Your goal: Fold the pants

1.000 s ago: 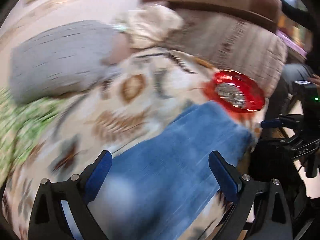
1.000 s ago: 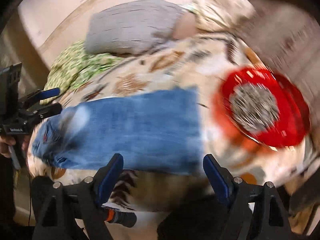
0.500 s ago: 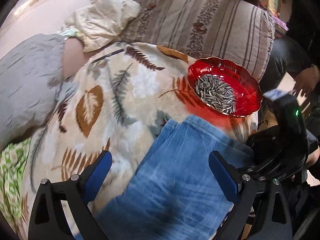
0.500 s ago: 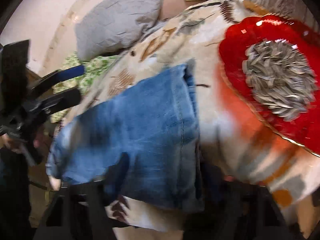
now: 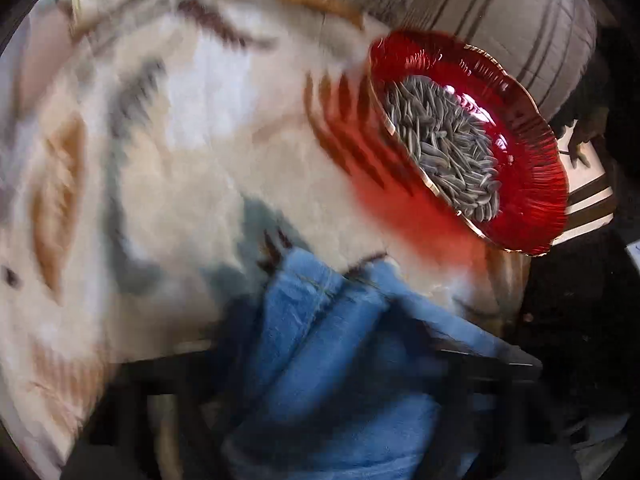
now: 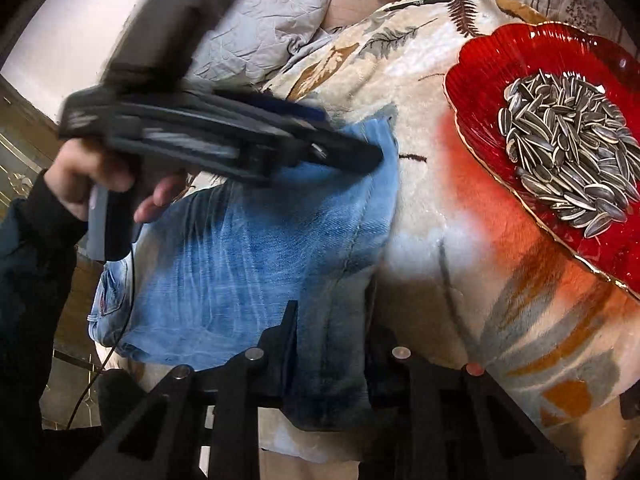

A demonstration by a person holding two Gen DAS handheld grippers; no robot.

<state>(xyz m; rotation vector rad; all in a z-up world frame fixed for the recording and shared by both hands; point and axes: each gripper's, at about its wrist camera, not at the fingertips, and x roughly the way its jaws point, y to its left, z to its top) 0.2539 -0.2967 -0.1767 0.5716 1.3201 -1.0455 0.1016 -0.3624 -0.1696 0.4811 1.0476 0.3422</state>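
1. While your two grippers close in on the cloth, the blue jeans point(image 6: 256, 256) lie across a fleecy blanket point(image 6: 432, 216) printed with brown and grey leaves, their hem end toward the red dish and the waistband and pocket end hanging off the blanket's near-left edge.
2. Your right gripper point(image 6: 332, 356) sits at the near corner of the hem end. Its jaws are closing, and a fold of denim stands between the two dark fingers point(image 6: 289, 344); the pads look pressed against that fold on both sides.
3. Your left gripper point(image 6: 360, 156) shows in the right wrist view as a dark, blurred tool reaching across the jeans, its tip on the far corner of the hem end. Your left hand point(image 6: 100, 172) grips its handle, with a dark sleeve point(image 6: 36, 240) behind it.
4. From the left wrist view everything is smeared by motion. The jeans bunch up between that gripper's blurred fingers, and its jaws are closing, but you cannot tell from either view whether the pads already press on the cloth.
5. Just beyond the hem end, on the same blanket, sits a red glass dish point(image 6: 496, 64) heaped with striped sunflower seeds point(image 6: 568, 148); it is near the jeans but not touching them.
6. Farther back you can see a grey quilted cushion point(image 6: 264, 20) and a striped brown cushion point(image 5: 500, 12) behind the dish.
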